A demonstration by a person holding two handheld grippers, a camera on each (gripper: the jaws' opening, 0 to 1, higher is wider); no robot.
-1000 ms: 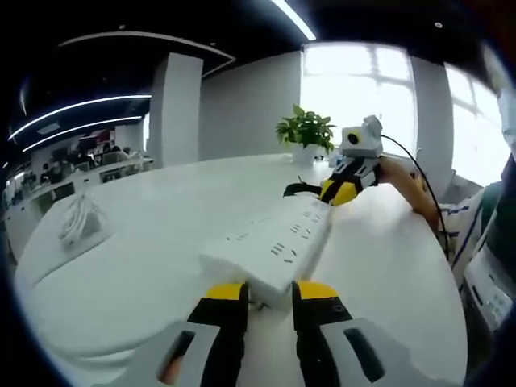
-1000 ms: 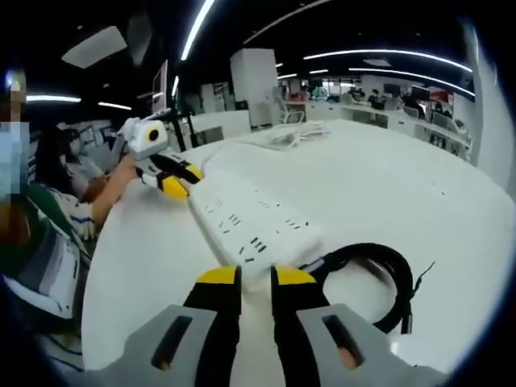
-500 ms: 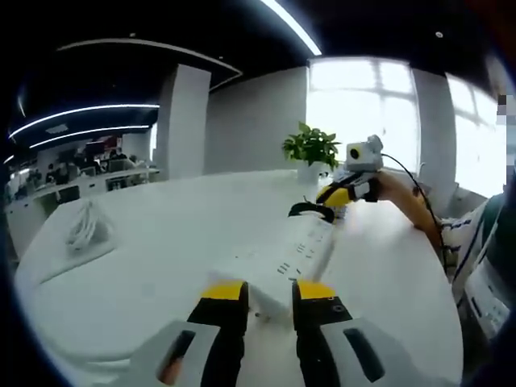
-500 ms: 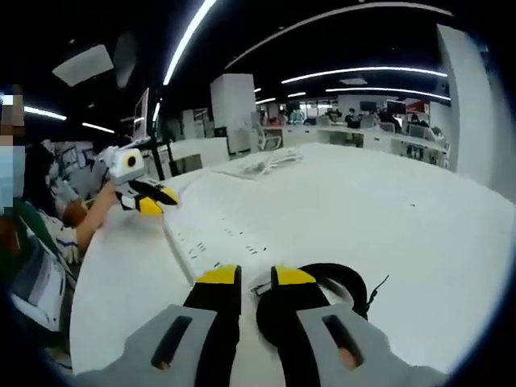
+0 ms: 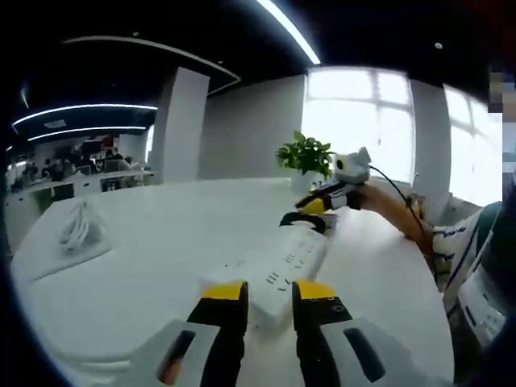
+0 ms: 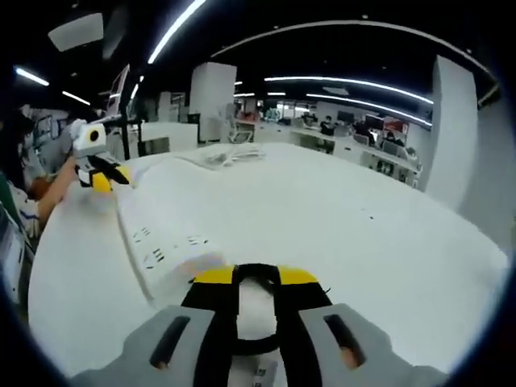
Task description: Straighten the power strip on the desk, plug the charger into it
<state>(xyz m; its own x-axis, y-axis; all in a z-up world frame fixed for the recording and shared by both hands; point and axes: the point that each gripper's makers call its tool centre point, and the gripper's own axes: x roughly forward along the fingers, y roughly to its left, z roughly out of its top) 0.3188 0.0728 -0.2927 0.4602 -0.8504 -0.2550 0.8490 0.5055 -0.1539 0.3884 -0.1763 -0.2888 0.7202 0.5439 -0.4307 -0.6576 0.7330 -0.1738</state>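
Hovering left claw (image 5: 269, 294), parted, astride power strip (image 5: 274, 271); right claw (image 6: 255, 276) parted over cable (image 6: 256, 272).

A broad white round-edged desk (image 5: 153, 266) fills the foreground of an open-plan office. Behind it in the left gripper view stand a square white pillar (image 5: 179, 125) and a pale wall, with tall bright windows (image 5: 355, 117) washed out by daylight. A leafy green potted plant (image 5: 305, 155) sits at the desk's far edge. Long white light strips (image 6: 173, 28) curve across the dark ceiling. In the right gripper view, rows of distant office desks (image 6: 347, 145) stretch back beyond another white pillar (image 6: 211, 101).
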